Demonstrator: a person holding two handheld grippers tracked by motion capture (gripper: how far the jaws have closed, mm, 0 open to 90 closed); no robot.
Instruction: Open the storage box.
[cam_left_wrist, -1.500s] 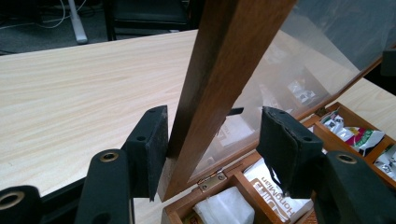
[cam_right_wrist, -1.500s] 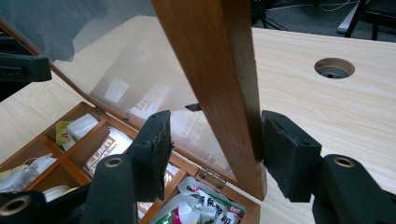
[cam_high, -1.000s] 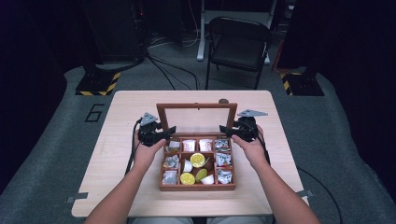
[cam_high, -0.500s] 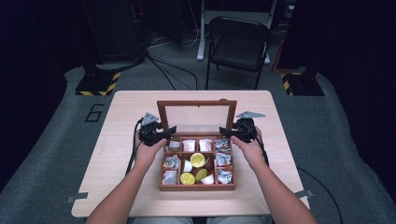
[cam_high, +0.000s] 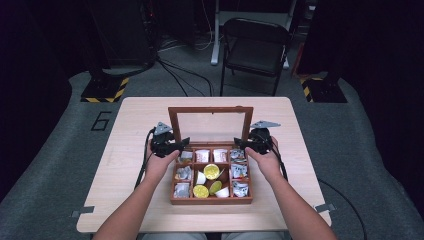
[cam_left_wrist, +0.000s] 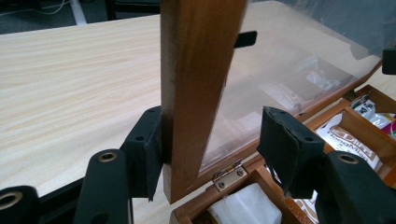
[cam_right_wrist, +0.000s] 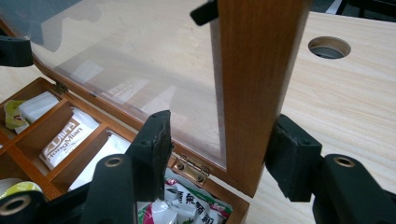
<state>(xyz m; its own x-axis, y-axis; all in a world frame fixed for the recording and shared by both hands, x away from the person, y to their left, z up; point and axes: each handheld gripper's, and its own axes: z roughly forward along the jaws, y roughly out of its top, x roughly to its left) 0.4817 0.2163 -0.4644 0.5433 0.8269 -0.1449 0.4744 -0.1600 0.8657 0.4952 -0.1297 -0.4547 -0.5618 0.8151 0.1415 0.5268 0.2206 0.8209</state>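
Upright lid (cam_high: 210, 125) blocks the table (cam_high: 135, 120) behind the box (cam_high: 212, 200).

The setting is a lab or recording studio. Evidence: dark curtained surroundings, grey carpet floor (cam_high: 60, 165) marked with a number, hazard-striped stand bases (cam_high: 105, 90), loose cables (cam_high: 180, 75), a folding chair (cam_high: 255, 50), and one light wooden table (cam_high: 135, 125).

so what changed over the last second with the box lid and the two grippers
Very little. The right gripper drew in slightly against the right side rail of the lid, its jaws just closing a touch around the rail. The left gripper straddles the left rail as before. The lid stays upright, and the wooden box and its packets have not shifted.
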